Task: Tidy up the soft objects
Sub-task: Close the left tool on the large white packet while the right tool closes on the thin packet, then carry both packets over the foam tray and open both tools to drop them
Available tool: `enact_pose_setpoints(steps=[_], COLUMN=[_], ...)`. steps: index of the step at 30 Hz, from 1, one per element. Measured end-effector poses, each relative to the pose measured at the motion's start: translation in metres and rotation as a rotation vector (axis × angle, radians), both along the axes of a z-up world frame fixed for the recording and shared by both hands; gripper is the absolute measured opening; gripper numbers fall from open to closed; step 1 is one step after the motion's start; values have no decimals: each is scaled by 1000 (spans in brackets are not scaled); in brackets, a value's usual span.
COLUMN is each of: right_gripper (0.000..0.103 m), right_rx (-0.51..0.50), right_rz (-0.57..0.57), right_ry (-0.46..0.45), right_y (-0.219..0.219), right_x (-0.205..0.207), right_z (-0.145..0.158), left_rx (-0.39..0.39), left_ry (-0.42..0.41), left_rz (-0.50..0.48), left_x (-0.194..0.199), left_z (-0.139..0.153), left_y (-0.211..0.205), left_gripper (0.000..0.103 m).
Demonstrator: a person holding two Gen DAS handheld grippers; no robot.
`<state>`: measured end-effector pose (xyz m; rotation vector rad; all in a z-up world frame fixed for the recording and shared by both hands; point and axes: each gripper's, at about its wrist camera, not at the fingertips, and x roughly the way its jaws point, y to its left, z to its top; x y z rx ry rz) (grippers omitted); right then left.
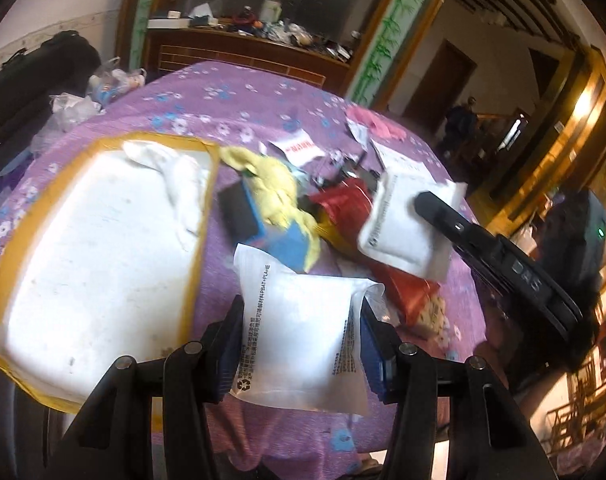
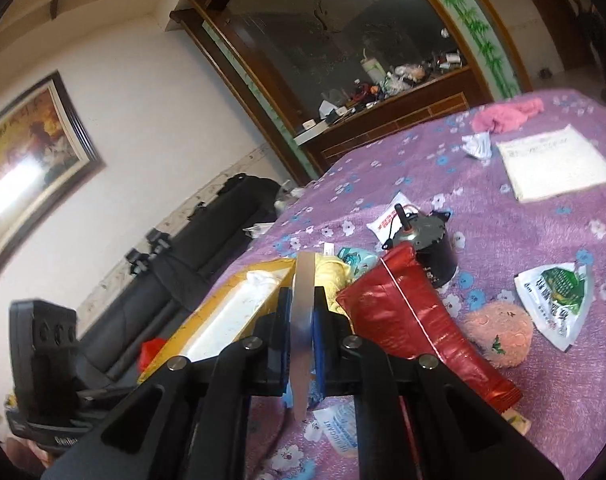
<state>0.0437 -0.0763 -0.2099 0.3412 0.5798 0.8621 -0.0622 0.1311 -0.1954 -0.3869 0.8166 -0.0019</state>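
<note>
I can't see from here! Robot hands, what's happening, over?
Left gripper clamped on white pouch. Right gripper shut on thin white packet. Tray holds white cloth. Nothing blocking.

Surface: table under a purple flowered cloth (image 2: 483,216).
Left side: yellow-rimmed white tray (image 1: 83,264).
Middle: yellow cloth (image 1: 275,188), red packet (image 2: 407,312), dark motor (image 2: 431,252).
Far edge: pink cloth (image 2: 507,114), white paper (image 2: 555,164).

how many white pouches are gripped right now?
2. The printed pouch sits between the left fingers; the other pouch is pinched by the right fingers, over the red bag. More may be hidden in the pile.
</note>
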Motion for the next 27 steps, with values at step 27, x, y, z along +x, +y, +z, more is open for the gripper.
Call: enact_pose_setpoints(steps=[27], right_gripper=[9], right_rx=[-16], right_rz=[434], right_ry=[106], right_y=[161], right_x=[-28], right_z=[-13], left_rx=[9], left_ry=[3], left_rz=[311], left_x=[-30], left_z=[-4], left_y=[134], left_gripper=[55])
